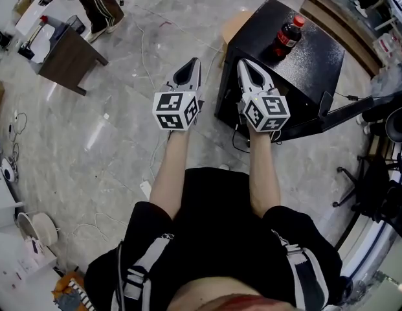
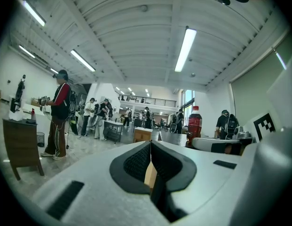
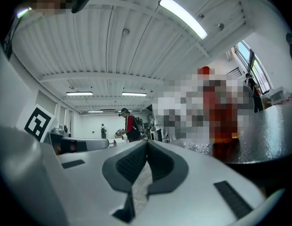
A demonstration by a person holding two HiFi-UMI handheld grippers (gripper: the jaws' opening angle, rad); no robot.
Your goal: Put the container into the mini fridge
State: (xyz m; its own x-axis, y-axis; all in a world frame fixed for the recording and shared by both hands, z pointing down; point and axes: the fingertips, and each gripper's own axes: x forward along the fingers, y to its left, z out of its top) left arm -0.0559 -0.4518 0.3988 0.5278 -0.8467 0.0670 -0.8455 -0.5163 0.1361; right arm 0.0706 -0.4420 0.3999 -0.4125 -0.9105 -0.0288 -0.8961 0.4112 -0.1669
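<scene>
A black mini fridge (image 1: 304,67) stands on the floor ahead, its door side not visible from above. On its top stands a dark cola bottle (image 1: 288,36) with a red cap, also visible in the left gripper view as the bottle (image 2: 194,121) to the right. My left gripper (image 1: 196,61) is held over the floor just left of the fridge, jaws shut on nothing. Over the fridge's near left corner, my right gripper (image 1: 242,62) is likewise shut and empty. In the right gripper view the closed tips (image 3: 146,141) point past the fridge top (image 3: 265,140).
A brown desk (image 1: 68,54) and a standing person (image 1: 97,2) are at the far left. Cables trail over the marble floor (image 1: 110,141). A black arm on a stand (image 1: 343,112) reaches in from the right. A wooden stool (image 1: 234,24) sits behind the fridge.
</scene>
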